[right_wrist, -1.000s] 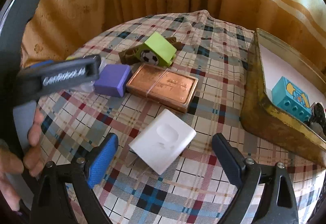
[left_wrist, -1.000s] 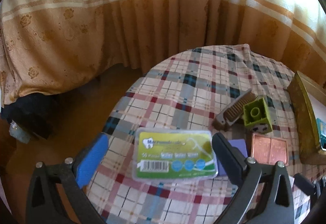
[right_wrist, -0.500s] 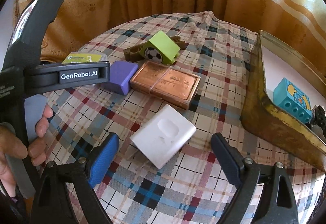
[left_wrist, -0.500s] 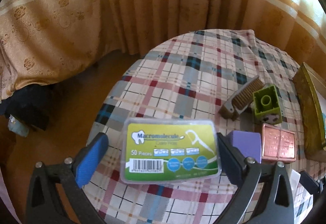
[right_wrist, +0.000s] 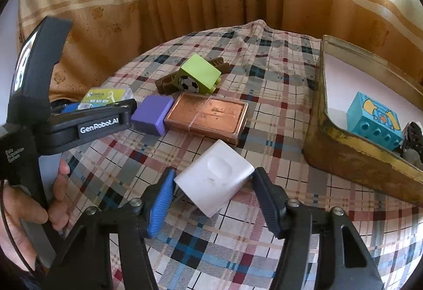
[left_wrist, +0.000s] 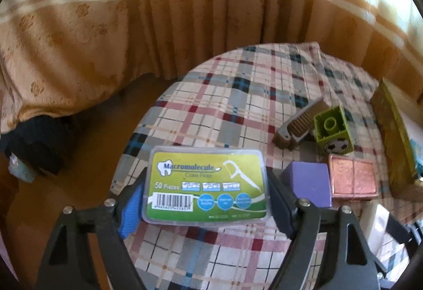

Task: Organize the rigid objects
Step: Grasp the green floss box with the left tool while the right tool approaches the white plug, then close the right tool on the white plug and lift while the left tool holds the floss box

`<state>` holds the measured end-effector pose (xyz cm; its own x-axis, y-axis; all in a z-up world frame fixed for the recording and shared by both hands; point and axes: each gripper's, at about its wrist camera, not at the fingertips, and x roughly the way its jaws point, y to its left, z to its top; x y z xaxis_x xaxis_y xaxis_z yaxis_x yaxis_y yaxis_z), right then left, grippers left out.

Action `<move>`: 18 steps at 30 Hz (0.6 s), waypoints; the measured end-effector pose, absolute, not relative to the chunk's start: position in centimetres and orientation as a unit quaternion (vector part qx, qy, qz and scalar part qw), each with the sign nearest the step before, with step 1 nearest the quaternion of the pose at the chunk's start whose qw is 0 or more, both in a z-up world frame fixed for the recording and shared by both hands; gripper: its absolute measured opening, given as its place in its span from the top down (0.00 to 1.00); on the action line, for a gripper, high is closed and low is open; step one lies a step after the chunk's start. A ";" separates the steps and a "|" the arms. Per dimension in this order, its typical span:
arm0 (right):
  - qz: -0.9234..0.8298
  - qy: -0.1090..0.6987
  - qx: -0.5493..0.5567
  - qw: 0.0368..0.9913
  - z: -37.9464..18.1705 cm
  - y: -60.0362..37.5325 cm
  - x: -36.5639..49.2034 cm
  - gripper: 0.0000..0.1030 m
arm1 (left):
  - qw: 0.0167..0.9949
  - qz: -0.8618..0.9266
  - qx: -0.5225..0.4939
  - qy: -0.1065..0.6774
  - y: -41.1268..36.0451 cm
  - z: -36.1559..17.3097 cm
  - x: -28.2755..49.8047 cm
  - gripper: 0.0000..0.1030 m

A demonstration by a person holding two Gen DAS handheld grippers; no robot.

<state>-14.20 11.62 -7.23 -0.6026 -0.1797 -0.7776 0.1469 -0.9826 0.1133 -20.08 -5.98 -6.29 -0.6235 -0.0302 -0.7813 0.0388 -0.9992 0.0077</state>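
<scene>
With both jaw pairs just closing, the left gripper [left_wrist: 205, 199] clamps the light, stiff, slippery green-labelled clear plastic floss box [left_wrist: 207, 185] by its short ends, while the right gripper [right_wrist: 212, 201] meets the near white plastic block [right_wrist: 215, 180] corners.

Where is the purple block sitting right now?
In the right wrist view the purple block lies on the plaid tablecloth, left of centre, against the left end of the copper tin, with the green football brick just behind.
</scene>
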 end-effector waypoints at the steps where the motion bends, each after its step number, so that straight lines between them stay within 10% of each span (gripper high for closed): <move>1: -0.895 -0.025 0.435 0.095 -7.2 11.9 -14.2 0.39 | 0.023 -0.903 0.429 0.016 -6.2 -6.1 -19.7 0.21; 18: -0.916 -0.145 0.353 0.122 -5.7 15.6 -11.4 0.40 | 0.019 -0.923 0.379 0.067 -6.1 -4.8 -15.8 0.21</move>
